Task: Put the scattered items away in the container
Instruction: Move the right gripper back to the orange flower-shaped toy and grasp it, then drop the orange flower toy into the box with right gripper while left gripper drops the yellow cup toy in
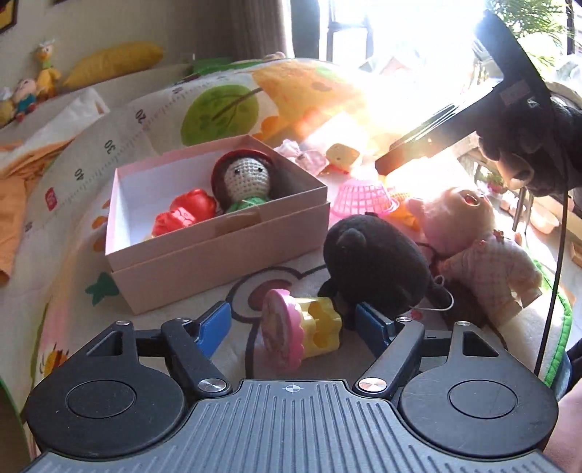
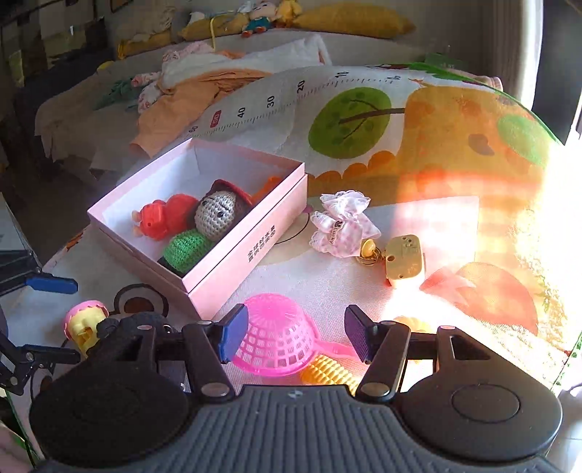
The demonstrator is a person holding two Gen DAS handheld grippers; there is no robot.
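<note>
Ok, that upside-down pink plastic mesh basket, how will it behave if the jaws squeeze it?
The pink plastic mesh basket looks thin-walled, so it probably flexes. Likely light; its openwork is mostly holes. Domed and smooth, it may slip out.

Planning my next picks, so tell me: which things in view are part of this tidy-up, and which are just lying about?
For the job:
pink box, already holding the crochet doll and red toy
pink-and-yellow toy
black plush
pink plush doll
pink basket
gingham bow
yellow keychain

Lying about:
yellow pillow
orange cloth
small dolls on the ledge
</note>
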